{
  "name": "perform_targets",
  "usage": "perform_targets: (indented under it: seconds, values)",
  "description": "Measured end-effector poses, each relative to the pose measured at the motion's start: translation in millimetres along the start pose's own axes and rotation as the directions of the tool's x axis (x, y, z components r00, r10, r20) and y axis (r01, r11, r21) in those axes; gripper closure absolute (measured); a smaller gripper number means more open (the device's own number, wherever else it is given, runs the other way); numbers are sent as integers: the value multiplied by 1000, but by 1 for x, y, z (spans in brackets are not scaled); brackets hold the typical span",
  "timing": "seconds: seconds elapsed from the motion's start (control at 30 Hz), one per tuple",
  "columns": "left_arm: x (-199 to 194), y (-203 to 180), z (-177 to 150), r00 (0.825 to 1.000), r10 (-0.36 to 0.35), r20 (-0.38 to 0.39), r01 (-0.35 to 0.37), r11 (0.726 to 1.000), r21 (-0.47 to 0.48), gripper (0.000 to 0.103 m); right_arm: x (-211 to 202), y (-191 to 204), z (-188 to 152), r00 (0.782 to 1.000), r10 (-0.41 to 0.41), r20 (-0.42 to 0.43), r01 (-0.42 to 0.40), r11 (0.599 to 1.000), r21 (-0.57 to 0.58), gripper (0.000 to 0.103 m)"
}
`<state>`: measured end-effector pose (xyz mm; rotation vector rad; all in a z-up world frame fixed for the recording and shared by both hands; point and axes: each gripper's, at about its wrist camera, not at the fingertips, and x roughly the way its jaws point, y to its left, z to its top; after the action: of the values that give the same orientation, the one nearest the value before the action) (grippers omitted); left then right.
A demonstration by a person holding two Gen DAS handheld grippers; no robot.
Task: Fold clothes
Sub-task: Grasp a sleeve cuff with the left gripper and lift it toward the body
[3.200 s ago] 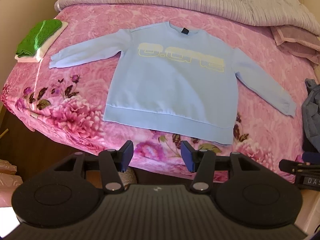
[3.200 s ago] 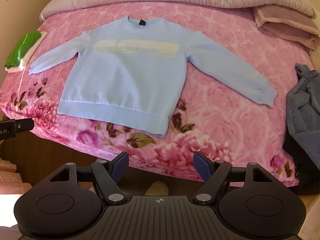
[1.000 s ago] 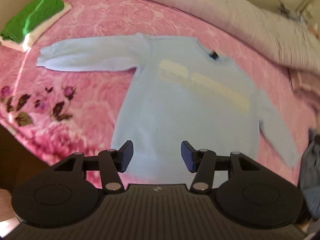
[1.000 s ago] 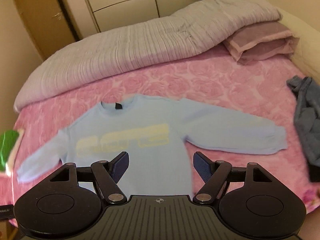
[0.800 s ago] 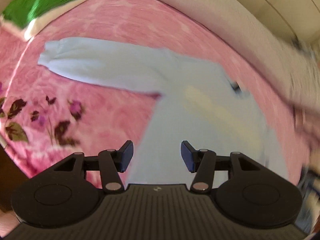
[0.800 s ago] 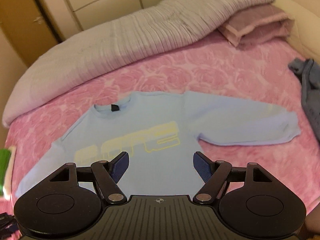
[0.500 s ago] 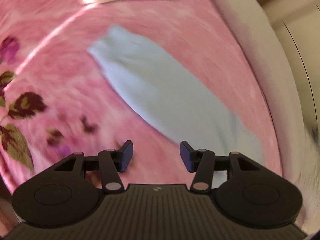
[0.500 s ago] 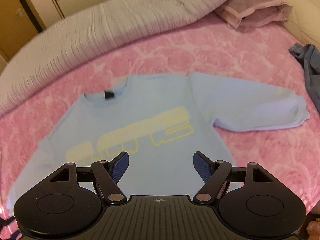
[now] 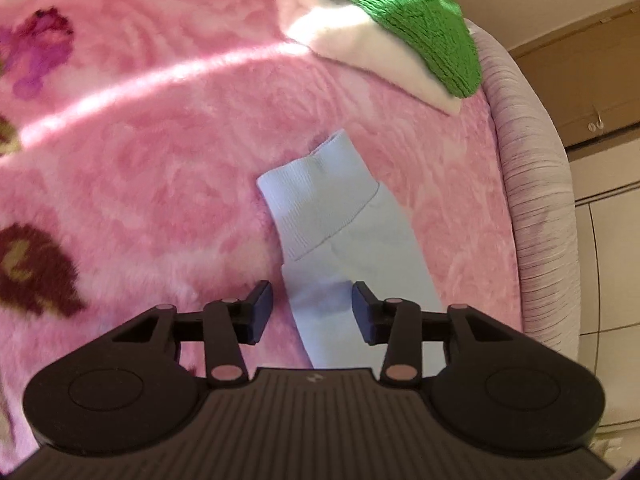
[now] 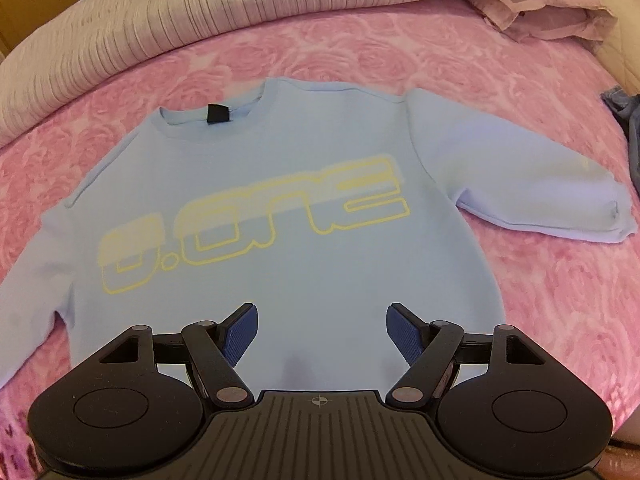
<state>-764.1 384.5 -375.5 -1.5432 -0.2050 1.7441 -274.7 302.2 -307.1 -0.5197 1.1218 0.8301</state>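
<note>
A light blue sweatshirt (image 10: 280, 208) lies flat, front up, on a pink floral blanket (image 10: 460, 60), collar toward the rolled grey quilt (image 10: 200, 12), sleeves spread sideways. The left gripper (image 9: 312, 312), jaws spread, straddles the sleeve (image 9: 344, 240), whose cuff points at a green knit (image 9: 408, 4). The right gripper (image 10: 322, 330), jaws spread, hovers over the hem.

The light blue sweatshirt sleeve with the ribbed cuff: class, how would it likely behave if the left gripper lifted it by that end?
The light blue sweatshirt sleeve lies flat and limp on the pink floral fleece blanket, so it would probably droop, not hold shape. The ribbed cuff looks thicker, likely giving the open left gripper a firmer grip. The plush blanket may drag on it slightly.
</note>
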Motion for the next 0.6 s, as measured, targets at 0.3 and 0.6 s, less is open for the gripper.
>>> perform_targets:
  seconds: [0.3, 0.6]
  values:
    - [-37, -95, -37, 984, -110, 144, 31, 885, 464, 100, 13, -58, 5, 1000, -10, 19, 10, 1000, 29, 28]
    - [-101, -239, -241, 791, -454, -410, 596, 421, 684, 95, -8, -157, 21, 996, -57, 69, 46, 987, 151, 28]
